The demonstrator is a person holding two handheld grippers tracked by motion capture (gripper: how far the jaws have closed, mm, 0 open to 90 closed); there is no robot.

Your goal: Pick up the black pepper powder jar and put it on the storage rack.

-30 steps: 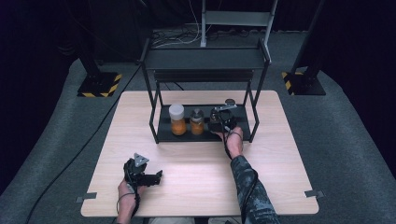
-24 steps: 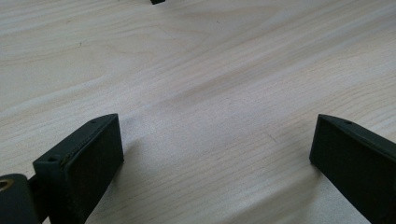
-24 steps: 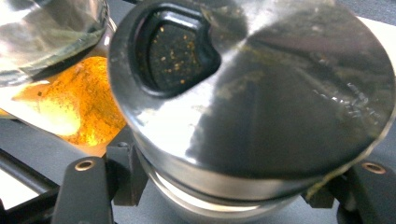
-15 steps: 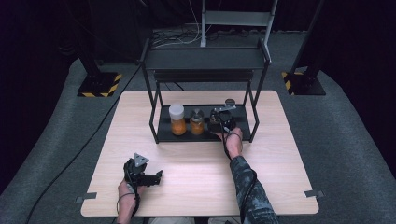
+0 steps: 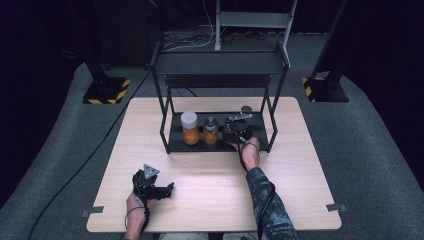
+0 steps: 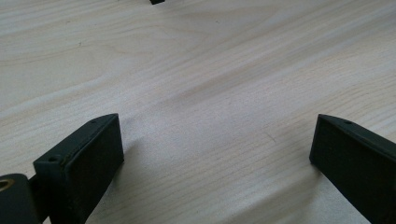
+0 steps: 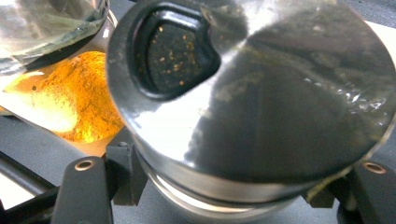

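High view, three jars on rack [image 5: 172,145], right tongs [image 5: 237,131] pinching steel-lidded jar [image 7: 252,98], left tongs [image 5: 167,189] spread.

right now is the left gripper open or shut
Open. In the left gripper view the left gripper has its two black jaws standing wide apart over the bare wooden table, with nothing between them.

— On the black rack's [image 5: 172,145] lower shelf?
— White-lidded jar [image 5: 189,128] of orange powder, smaller dark-capped jar [image 5: 211,130] just beside.
— Underneath?
— Pale wooden bench [image 5: 210,190]; grey floor [image 5: 380,150] around.
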